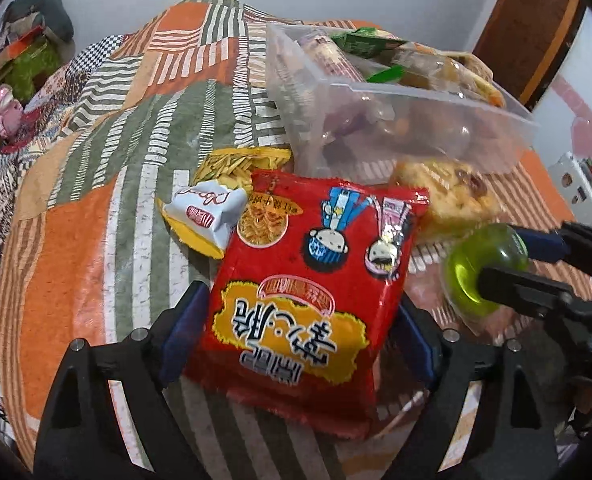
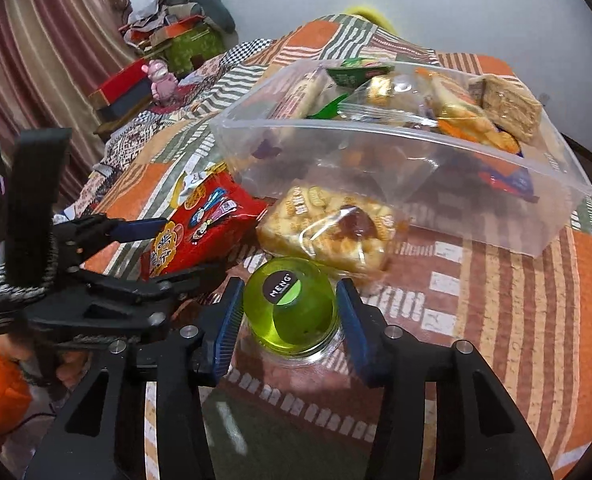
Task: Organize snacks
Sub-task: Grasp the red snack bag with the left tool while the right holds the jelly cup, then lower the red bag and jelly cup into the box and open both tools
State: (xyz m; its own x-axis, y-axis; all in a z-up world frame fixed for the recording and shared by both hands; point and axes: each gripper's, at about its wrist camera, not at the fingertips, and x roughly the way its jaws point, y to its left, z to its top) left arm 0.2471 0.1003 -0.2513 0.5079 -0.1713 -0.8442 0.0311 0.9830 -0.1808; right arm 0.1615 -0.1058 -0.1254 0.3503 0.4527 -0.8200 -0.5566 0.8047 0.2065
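My left gripper [image 1: 299,316] has its blue pads on both sides of a red noodle-snack packet [image 1: 311,280] and is shut on it; the packet also shows in the right wrist view [image 2: 200,228]. My right gripper [image 2: 290,312] is closed around a green jelly cup [image 2: 290,306] standing on the patchwork cloth; the cup also shows in the left wrist view [image 1: 483,268]. A clear plastic bin [image 2: 395,168] holding several snacks sits just beyond. A wrapped pastry [image 2: 331,228] lies between the cup and the bin.
A white-and-yellow wrapped snack [image 1: 204,216] and a yellow packet [image 1: 240,164] lie left of the red packet. A pink figurine [image 2: 160,78], boxes and clothes sit at the far left edge. A dark wooden door [image 1: 531,28] stands at the back right.
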